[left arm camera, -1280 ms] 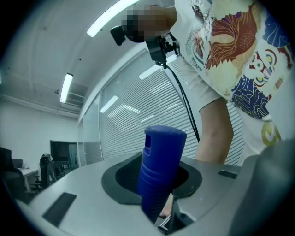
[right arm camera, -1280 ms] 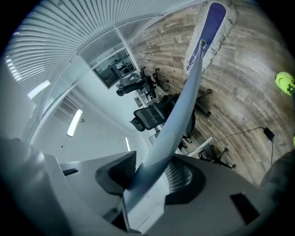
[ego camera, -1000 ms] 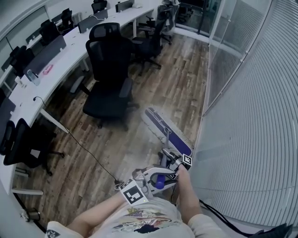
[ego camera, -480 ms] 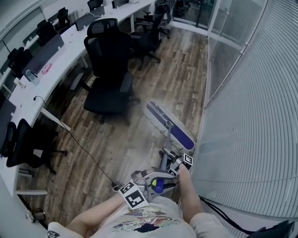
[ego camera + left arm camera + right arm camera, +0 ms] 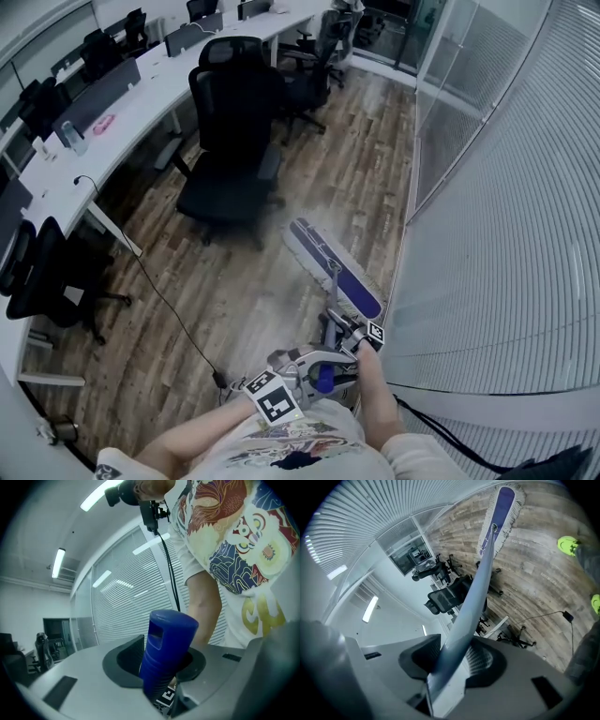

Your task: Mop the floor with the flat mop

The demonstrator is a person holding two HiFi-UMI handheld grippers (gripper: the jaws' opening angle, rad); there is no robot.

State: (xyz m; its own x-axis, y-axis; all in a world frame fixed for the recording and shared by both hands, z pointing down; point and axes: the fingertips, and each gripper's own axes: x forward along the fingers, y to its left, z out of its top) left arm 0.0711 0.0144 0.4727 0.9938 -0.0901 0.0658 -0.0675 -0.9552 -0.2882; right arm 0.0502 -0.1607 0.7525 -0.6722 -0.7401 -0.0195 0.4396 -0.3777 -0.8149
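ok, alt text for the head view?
From above: a person holds a flat mop, left gripper on its blue handle end, right gripper on the pole, jaws just closing further. The purple mop head lies on wood floor near a black office chair.

Your head view looks steeply down on the wooden floor (image 5: 244, 291). Your right gripper view sights close along the mop pole (image 5: 476, 588) to that floor. Your left gripper view faces up at your shirt (image 5: 234, 536).
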